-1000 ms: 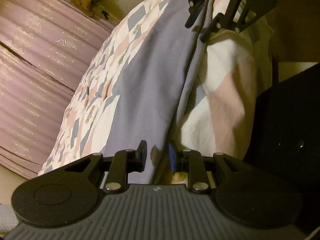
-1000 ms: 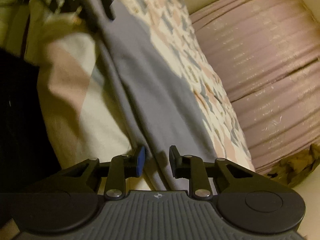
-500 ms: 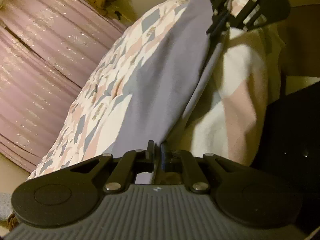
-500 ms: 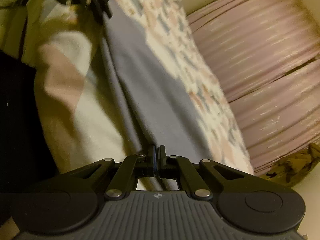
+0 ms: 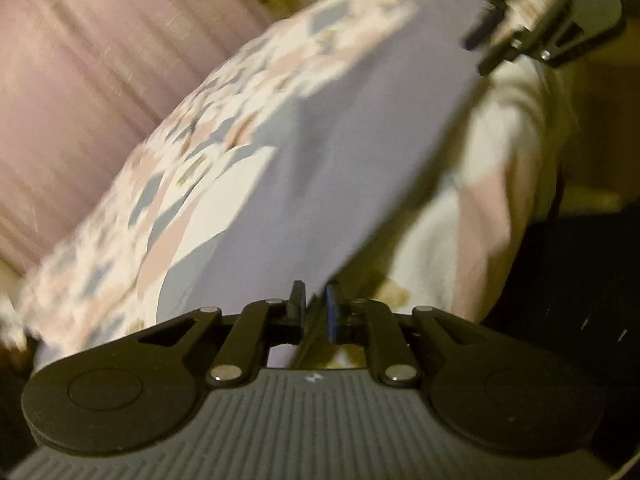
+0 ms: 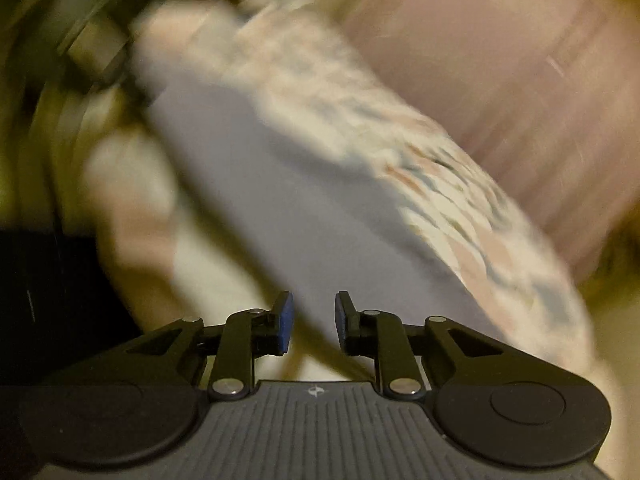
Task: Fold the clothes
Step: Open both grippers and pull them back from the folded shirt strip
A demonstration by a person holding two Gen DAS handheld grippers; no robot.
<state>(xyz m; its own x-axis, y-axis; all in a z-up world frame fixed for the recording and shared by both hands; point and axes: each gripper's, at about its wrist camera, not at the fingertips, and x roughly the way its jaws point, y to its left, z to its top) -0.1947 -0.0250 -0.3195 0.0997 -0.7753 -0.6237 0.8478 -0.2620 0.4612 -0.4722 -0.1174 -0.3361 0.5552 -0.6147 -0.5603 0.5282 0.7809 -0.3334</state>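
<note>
Pink pleated curtains [image 5: 80,92] hang behind a bed covered by a quilt patterned in cream, pink and grey-blue diamonds [image 5: 192,168], both blurred. A plain lavender-grey cloth garment [image 5: 352,168] lies on it, its long axis running from 6 toward 1 o'clock in the left view. The left gripper [image 5: 315,307] pinches its near edge between nearly closed jaws; the right gripper [image 6: 311,317] has its jaws apart, the garment's edge between them.

matt grey cloth garment [image 5: 360,152]; patterned fabric bedspread [image 5: 224,120].
</note>
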